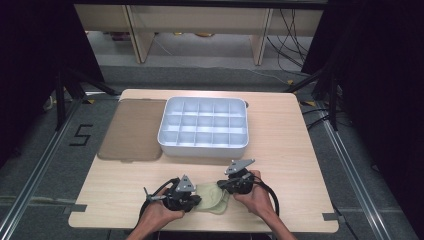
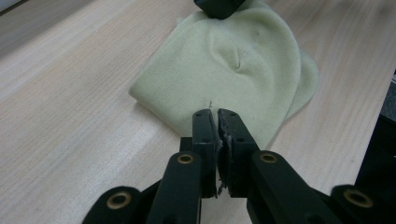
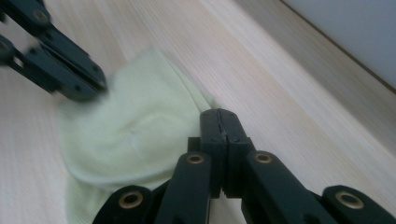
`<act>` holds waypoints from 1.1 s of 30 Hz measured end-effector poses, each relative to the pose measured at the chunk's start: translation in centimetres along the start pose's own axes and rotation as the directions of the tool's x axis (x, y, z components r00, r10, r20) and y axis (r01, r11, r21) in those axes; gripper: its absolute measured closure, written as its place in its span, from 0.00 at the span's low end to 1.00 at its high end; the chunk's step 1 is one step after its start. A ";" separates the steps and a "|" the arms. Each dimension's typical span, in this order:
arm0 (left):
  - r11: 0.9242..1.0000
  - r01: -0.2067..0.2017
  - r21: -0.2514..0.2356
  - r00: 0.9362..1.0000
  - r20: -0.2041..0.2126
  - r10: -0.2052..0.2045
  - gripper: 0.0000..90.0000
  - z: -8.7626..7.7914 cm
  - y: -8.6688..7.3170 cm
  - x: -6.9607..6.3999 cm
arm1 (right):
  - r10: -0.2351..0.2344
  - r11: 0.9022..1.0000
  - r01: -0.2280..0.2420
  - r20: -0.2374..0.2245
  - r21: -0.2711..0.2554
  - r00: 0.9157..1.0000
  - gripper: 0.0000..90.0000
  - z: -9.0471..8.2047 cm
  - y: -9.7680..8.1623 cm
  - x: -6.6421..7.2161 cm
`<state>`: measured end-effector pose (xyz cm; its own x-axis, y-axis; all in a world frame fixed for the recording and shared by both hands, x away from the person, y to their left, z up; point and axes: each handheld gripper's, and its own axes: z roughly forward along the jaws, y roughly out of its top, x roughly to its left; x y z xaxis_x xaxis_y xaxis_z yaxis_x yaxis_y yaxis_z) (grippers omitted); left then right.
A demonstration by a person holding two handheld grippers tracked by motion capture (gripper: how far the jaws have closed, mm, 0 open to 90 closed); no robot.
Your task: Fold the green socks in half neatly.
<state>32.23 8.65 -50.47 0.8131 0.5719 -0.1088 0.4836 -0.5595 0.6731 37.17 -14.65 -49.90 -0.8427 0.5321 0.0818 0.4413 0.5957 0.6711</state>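
On the near edge of the wooden table (image 1: 280, 145), the left gripper (image 1: 196, 200) rests at the left edge of a pale green knit cloth (image 1: 212, 198). Its jaws are pressed together, and the left gripper view suggests they pinch the cloth's near hem, though the hem itself is hard to make out. The cloth lies flat and folded between the two hands, in front of the white compartment tray (image 1: 204, 126) and the brown lid (image 1: 132, 129). At its right edge the right gripper (image 1: 223, 185) also has its jaws fully together; whether fabric sits between them I cannot tell. To fold or smooth well, keep both pinches low on the hem, move the hands evenly, and avoid dragging the layers apart.
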 end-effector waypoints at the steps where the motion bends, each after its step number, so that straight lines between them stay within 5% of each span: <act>1: 1.000 -0.005 0.001 1.000 0.000 0.005 0.94 0.0 0.0 0.0 | 0.000 1.000 0.000 0.002 0.013 1.000 1.00 -0.1 -0.2 -0.2; 6: 1.000 0.010 -0.005 1.000 0.004 -0.010 0.94 0.0 0.0 -0.1 | 0.029 0.999 -0.029 0.015 -0.028 0.999 1.00 -1.0 -0.6 -0.4; 12: 1.000 0.008 0.003 1.000 0.003 -0.008 0.94 0.0 0.1 -0.1 | 0.008 0.995 -0.012 -0.044 -0.094 0.999 1.00 -3.1 -0.2 0.6; 19: 1.000 0.006 -0.002 1.000 -0.002 -0.006 0.94 0.0 0.0 -0.1 | -0.009 0.999 0.005 -0.089 -0.040 0.996 1.00 -2.2 -0.8 2.0; 33: 1.000 -0.005 -0.005 1.000 -0.013 0.005 0.92 0.0 0.0 -0.1 | 0.000 1.000 0.000 -0.061 0.000 0.998 1.00 -2.2 -2.4 1.6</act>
<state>32.19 8.62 -50.41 0.8114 0.5766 -0.0962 0.4780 -0.5596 0.6770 34.05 -16.54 -49.78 -0.8601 0.4942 0.1264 0.4410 0.5960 0.6710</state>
